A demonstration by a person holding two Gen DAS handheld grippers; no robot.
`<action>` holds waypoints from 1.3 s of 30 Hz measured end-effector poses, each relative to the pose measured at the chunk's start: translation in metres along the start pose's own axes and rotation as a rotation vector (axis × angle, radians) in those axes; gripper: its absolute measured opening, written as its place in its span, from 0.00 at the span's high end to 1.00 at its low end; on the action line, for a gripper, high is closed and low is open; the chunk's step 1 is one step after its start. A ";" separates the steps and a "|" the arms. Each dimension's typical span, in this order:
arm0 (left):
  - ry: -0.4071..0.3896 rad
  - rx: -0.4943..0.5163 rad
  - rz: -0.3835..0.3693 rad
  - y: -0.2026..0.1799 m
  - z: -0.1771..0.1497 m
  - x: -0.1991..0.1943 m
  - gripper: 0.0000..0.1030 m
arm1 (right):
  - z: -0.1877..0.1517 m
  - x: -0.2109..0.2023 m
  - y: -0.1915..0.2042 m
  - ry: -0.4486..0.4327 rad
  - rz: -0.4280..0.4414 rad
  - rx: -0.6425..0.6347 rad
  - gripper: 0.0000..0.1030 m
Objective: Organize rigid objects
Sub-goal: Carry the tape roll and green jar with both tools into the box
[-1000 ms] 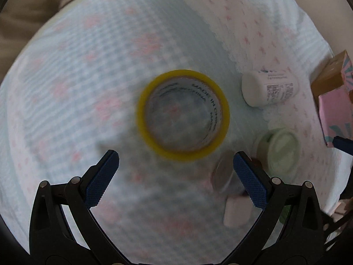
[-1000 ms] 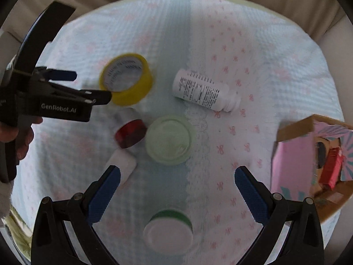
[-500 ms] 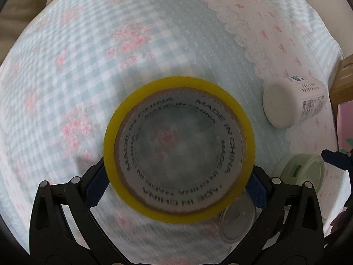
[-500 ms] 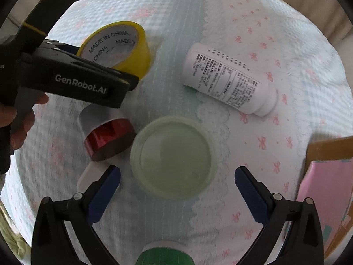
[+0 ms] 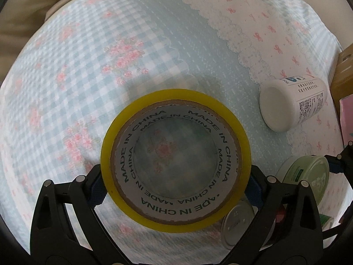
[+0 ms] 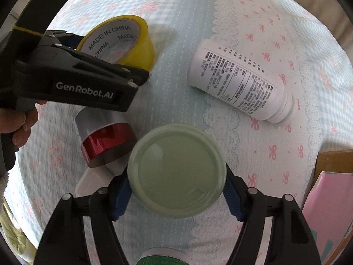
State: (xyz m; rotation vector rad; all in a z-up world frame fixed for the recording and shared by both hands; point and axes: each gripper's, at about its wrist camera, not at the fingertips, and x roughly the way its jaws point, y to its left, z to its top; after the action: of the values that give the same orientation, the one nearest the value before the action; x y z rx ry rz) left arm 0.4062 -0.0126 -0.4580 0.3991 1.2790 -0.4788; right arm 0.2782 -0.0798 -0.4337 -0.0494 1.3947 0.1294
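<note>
A yellow tape roll (image 5: 176, 161) lies flat on the cloth. My left gripper (image 5: 176, 190) is shut on the tape roll, a blue pad against each side; it also shows in the right wrist view (image 6: 123, 42). My right gripper (image 6: 177, 191) is shut on a pale green round jar (image 6: 177, 174), its pads against the jar's left and right sides. The jar shows in the left wrist view (image 5: 306, 176) at the right edge.
A white bottle (image 6: 238, 81) lies on its side to the right of the tape roll. A red and silver can (image 6: 103, 137) and a small white piece (image 6: 92, 181) lie left of the jar. A green-lidded jar (image 6: 163, 258) sits at the bottom edge. A pink and brown box (image 6: 326, 201) stands at the right.
Both grippers came down and closed: the left onto the tape roll, the right onto the green jar. Both were open a second ago.
</note>
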 end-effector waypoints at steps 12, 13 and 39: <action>-0.061 -0.057 0.025 0.018 -0.036 -0.074 0.06 | -0.013 -0.042 0.003 -0.071 -0.024 0.045 0.34; -0.072 -0.059 0.028 0.018 -0.039 -0.084 0.06 | -0.015 -0.048 0.003 -0.079 -0.024 0.051 0.34; -0.261 -0.120 0.000 -0.115 -0.072 -0.332 0.06 | -0.119 -0.288 -0.098 -0.244 -0.044 0.304 0.34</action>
State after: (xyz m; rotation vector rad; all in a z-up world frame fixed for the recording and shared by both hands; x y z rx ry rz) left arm 0.2136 -0.0306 -0.1557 0.2275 1.0484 -0.4360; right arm 0.1249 -0.2081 -0.1751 0.1825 1.1555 -0.1112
